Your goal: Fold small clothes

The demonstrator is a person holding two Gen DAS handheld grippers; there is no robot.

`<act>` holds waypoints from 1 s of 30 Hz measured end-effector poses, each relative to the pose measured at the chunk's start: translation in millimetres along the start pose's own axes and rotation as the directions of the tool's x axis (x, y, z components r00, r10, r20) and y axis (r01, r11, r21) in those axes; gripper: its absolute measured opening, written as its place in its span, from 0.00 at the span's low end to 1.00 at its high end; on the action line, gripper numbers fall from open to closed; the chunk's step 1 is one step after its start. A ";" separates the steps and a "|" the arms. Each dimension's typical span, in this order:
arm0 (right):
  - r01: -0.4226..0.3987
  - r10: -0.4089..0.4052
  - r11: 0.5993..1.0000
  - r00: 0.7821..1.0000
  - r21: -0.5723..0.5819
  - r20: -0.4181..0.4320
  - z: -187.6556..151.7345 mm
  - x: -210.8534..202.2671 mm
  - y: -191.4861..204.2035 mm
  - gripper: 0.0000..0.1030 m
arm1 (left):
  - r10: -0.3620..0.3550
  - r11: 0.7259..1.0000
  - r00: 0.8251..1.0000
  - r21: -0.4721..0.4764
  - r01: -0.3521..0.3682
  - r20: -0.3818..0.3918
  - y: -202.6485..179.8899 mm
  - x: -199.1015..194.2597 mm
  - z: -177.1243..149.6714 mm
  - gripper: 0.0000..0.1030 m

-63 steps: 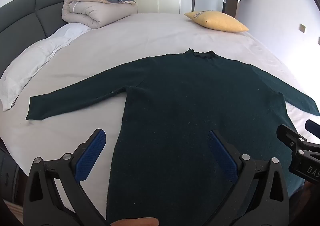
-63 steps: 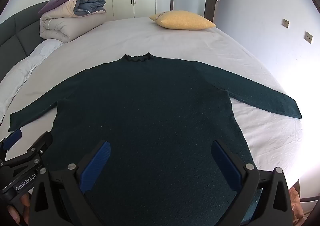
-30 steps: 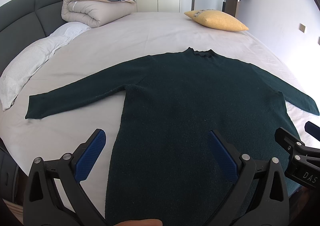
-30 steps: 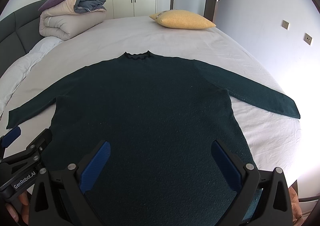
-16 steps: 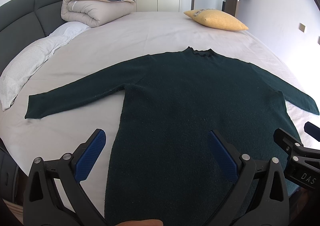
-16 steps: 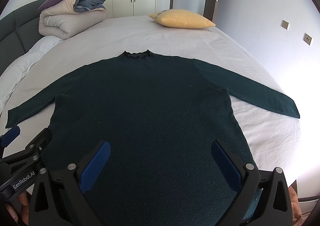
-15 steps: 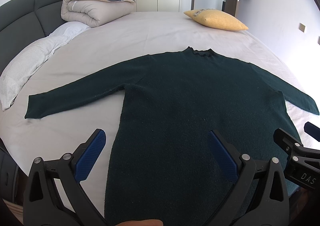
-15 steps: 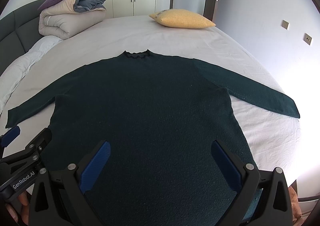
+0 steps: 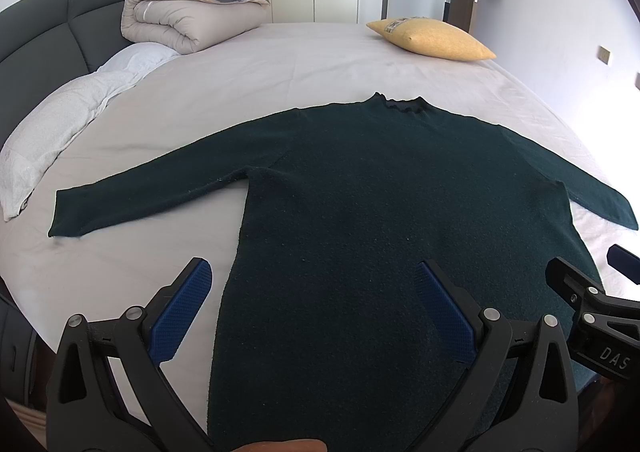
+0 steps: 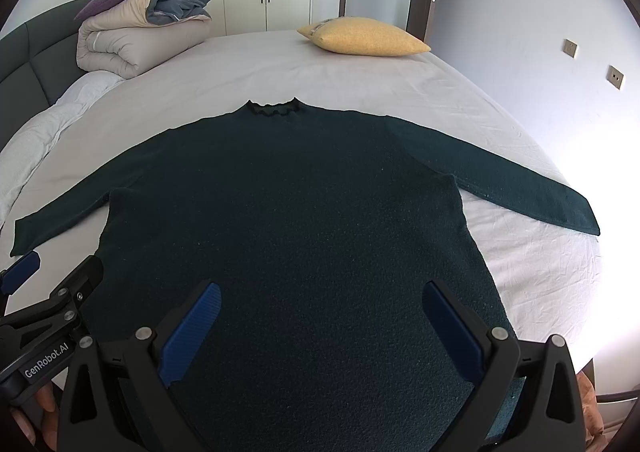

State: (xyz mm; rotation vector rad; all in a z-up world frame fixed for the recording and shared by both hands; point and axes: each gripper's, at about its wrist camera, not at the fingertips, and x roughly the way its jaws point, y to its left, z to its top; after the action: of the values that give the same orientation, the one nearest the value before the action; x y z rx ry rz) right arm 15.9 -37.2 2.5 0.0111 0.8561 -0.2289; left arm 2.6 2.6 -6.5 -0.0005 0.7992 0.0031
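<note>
A dark green long-sleeved sweater point(image 9: 380, 212) point(image 10: 288, 220) lies flat on the bed, collar away from me, both sleeves spread out to the sides. My left gripper point(image 9: 316, 284) hovers open over the sweater's lower left edge, with nothing between its blue pads. My right gripper point(image 10: 322, 310) hangs open above the lower middle of the sweater, also empty. Each gripper shows at the edge of the other's view: the right gripper point(image 9: 580, 272) and the left gripper point(image 10: 52, 272). The hem is hidden beneath the grippers.
The bed's pale sheet point(image 9: 280, 64) stretches beyond the sweater. A rolled duvet point(image 9: 188, 16) and white pillow point(image 9: 60, 132) sit at the far left by the dark headboard point(image 9: 48, 40). A yellow cushion point(image 9: 432, 38) lies at the far right. Wardrobe doors stand behind.
Both grippers have drifted very slightly, so the sweater sits a touch lower in view. Both have stayed open and nothing on the bed has moved.
</note>
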 end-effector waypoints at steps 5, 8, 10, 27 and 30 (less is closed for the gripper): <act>0.001 -0.001 1.000 1.000 0.000 -0.001 0.0 0.0 0.5 1.00 | 0.000 1.000 1.000 -0.001 0.000 0.000 -2.1 1.1 -2.0 1.00; 0.001 -0.001 1.000 1.000 -0.001 -0.001 -0.4 0.3 0.6 1.00 | 0.000 1.000 1.000 -0.001 0.000 0.000 -2.1 0.9 -1.6 1.00; 0.001 -0.001 1.000 1.000 -0.001 -0.001 -0.5 0.2 0.7 1.00 | -0.001 1.000 1.000 -0.001 0.001 0.000 -4.9 3.0 -4.5 1.00; 0.002 -0.002 1.000 1.000 -0.001 -0.002 -1.4 0.1 1.9 1.00 | -0.002 1.000 1.000 -0.003 0.002 -0.003 -9.0 4.6 -8.7 1.00; 0.001 -0.001 1.000 1.000 0.000 -0.002 -2.4 0.2 2.5 1.00 | -0.003 1.000 1.000 -0.003 0.003 -0.003 -9.0 4.6 -8.6 1.00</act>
State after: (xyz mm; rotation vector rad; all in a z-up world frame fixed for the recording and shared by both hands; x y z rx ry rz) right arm 14.8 -34.5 0.5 0.0106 0.8577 -0.2296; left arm -0.3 -6.4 -15.8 -0.0041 0.8019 0.0015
